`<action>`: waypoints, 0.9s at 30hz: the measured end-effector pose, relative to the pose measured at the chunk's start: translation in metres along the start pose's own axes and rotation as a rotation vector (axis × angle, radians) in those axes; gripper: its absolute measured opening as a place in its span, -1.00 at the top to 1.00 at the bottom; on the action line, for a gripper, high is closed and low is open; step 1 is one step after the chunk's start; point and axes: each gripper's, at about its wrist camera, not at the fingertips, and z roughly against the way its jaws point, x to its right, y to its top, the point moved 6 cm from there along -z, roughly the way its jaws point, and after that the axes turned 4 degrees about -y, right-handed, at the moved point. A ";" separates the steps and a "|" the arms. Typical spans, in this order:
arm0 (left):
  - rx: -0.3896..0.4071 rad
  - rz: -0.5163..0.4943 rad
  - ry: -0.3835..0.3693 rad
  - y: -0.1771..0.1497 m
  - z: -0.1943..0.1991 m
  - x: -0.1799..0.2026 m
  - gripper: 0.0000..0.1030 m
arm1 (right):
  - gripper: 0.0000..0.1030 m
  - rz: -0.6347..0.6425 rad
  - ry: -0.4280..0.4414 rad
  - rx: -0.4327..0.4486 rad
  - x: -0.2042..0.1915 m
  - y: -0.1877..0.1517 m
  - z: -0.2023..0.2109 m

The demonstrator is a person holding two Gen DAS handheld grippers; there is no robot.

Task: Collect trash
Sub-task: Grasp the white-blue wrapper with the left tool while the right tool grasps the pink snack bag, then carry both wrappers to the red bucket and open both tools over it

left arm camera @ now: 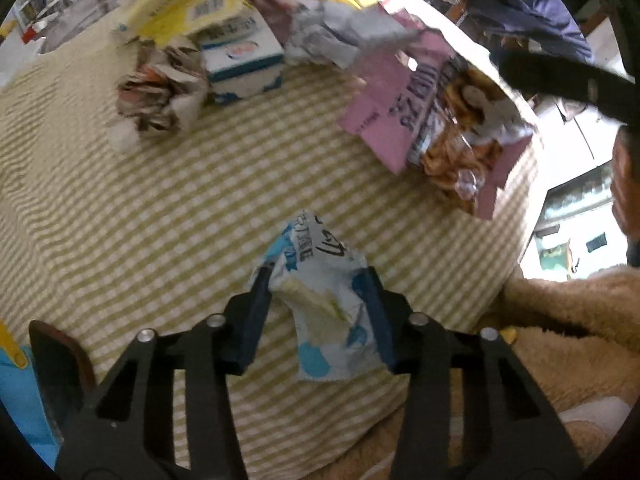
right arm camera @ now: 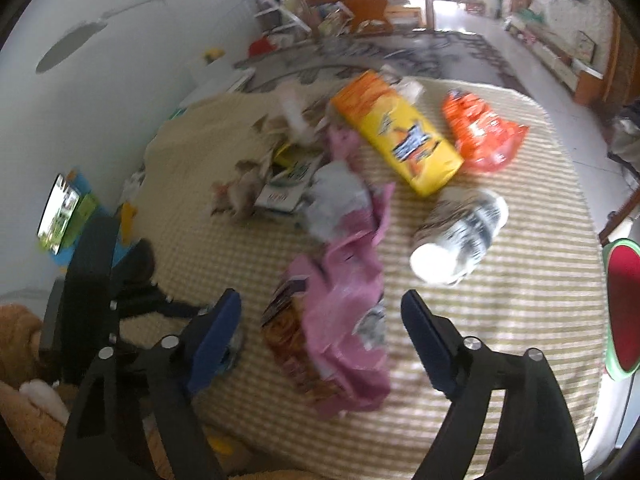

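Note:
A crumpled blue-and-white wrapper (left arm camera: pixel 324 304) lies on the yellow checked tablecloth (left arm camera: pixel 160 220). My left gripper (left arm camera: pixel 316 270) is shut on it, with a blue pad pressed against each side. A pink snack bag (right arm camera: pixel 340 320) with a picture of fried snacks lies crumpled near the table's front. My right gripper (right arm camera: pixel 320 298) hovers over it, open, one finger on either side and neither pad touching. In the left wrist view the same pink bag (left arm camera: pixel 436 120) sits at the upper right.
Further back lie a yellow bag (right arm camera: pixel 396 140), an orange bag (right arm camera: pixel 480 136), a tipped bottle (right arm camera: pixel 460 232), a blue-white carton (left arm camera: pixel 240 60) and crumpled paper balls (left arm camera: pixel 160 92). A brown plush surface (left arm camera: pixel 560 320) borders the near table edge. A red-and-green seat (right arm camera: pixel 624 304) stands right.

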 end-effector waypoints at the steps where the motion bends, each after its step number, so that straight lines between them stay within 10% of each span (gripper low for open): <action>1: 0.017 0.015 0.002 0.002 0.004 -0.003 0.29 | -0.32 -0.004 0.001 -0.016 -0.001 -0.003 -0.004; 9: 0.226 0.136 0.003 0.036 0.060 -0.033 0.36 | 0.84 -0.081 0.065 -0.061 0.009 -0.004 -0.020; 27: 0.589 0.159 -0.055 0.157 0.138 -0.007 0.36 | 0.89 -0.232 0.098 0.361 0.050 0.082 0.084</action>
